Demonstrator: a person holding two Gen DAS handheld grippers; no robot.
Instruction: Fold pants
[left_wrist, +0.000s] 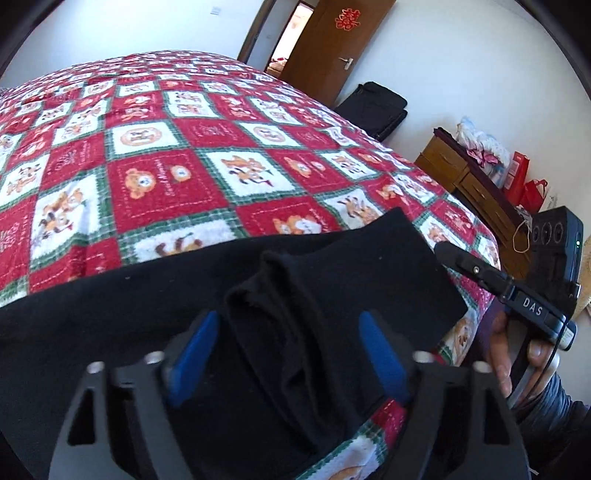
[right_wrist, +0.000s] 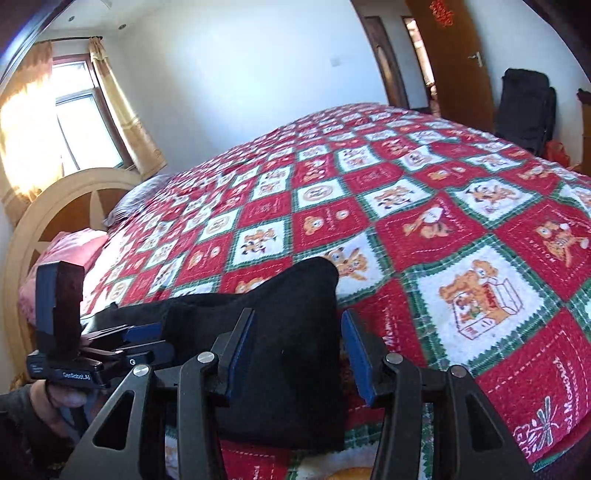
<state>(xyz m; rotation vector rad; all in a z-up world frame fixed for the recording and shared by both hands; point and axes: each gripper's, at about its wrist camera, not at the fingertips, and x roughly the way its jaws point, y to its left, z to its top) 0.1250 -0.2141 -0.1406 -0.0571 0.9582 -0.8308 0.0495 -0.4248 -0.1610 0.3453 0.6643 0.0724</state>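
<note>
Black pants (left_wrist: 332, 266) on the quilt (left_wrist: 155, 177), a claw at each end.

The left claw (left_wrist: 288, 354) stands wide open astride a bunched ridge of cloth, pads apparently clear of it. The right claw (right_wrist: 295, 350) is also spread; the pants' raised corner (right_wrist: 295, 295) sits between its pads, touching the left one, grip uncertain.

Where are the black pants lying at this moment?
The black fabric pants lie at the near edge of the red checkered blanket, between the open jaws of both grippers.
</note>
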